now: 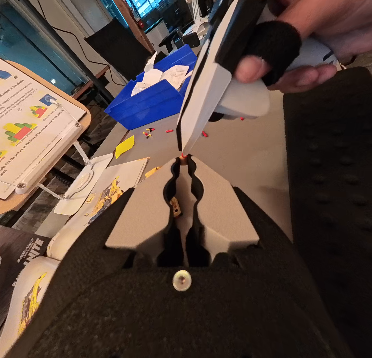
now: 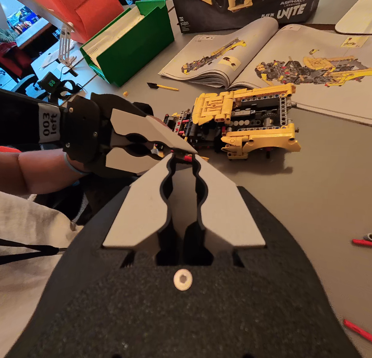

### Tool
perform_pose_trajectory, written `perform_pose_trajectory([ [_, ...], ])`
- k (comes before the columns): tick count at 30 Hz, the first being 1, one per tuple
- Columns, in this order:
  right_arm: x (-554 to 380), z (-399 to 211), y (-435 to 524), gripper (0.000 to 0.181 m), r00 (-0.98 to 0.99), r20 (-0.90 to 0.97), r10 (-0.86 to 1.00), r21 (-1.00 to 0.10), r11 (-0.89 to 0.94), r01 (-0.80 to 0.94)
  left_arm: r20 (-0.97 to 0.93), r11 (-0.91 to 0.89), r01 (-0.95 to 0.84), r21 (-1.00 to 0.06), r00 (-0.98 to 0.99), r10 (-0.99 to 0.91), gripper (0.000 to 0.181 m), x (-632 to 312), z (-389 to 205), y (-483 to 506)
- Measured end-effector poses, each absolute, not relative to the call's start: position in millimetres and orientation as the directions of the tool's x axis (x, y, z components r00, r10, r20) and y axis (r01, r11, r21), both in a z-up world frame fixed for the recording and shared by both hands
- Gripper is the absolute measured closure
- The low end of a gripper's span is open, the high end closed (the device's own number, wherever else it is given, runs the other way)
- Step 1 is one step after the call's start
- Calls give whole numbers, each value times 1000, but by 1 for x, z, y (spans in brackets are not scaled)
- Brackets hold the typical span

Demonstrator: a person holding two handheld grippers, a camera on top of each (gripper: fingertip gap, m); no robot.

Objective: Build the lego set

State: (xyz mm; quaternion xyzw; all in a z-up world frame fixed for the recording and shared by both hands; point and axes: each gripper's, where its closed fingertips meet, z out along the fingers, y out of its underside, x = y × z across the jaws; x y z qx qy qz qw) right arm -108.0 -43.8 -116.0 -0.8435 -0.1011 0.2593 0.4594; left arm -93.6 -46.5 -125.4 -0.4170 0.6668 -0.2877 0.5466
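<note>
My left gripper (image 1: 183,159) is shut on a small yellow lego piece (image 1: 175,207) with a tan end (image 1: 182,161) at its fingertips. My right gripper (image 2: 183,157) is shut on a small red pin (image 2: 187,158). It comes down from the upper right in the left wrist view (image 1: 182,152), tips almost touching the left gripper's tips. The left gripper also shows in the right wrist view (image 2: 189,150), reaching in from the left. The part-built yellow and black lego car (image 2: 243,122) lies on the grey table just beyond both grippers.
An open instruction booklet (image 2: 231,66) and the set's box (image 2: 241,8) lie behind the car. A green bin (image 2: 128,42) stands back left. A blue bin (image 1: 145,104), loose small pins (image 1: 150,131), a yellow panel (image 1: 124,147), a black mat (image 1: 332,167) and red axles (image 2: 362,242) are around. Only a small space, under 4 cm, lies between the two pairs of fingers.
</note>
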Motion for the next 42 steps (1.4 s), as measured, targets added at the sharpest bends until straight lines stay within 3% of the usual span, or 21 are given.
perform_pose_trajectory([
  [8,-102,-113,-44,166,880,-267,393,-837,-547,-9,-483,481,-229,-847,-49,-874,175,-94,-123,-46],
  [24,-106,-120,-44,170,872,-309,380,-812,-582,-34,-517,509,-245,-825,-38,-855,175,-95,-124,-43],
  [36,-111,-115,-46,157,743,-555,374,-729,-648,-218,-534,526,-246,-814,-40,-845,175,-94,-125,-44],
  [40,-112,-119,-45,160,768,-523,369,-736,-649,-190,-539,532,-250,-809,-44,-841,175,-94,-126,-45],
  [42,-111,-119,-45,172,784,-498,371,-750,-638,-174,-542,535,-245,-809,-43,-839,175,-94,-125,-46],
])
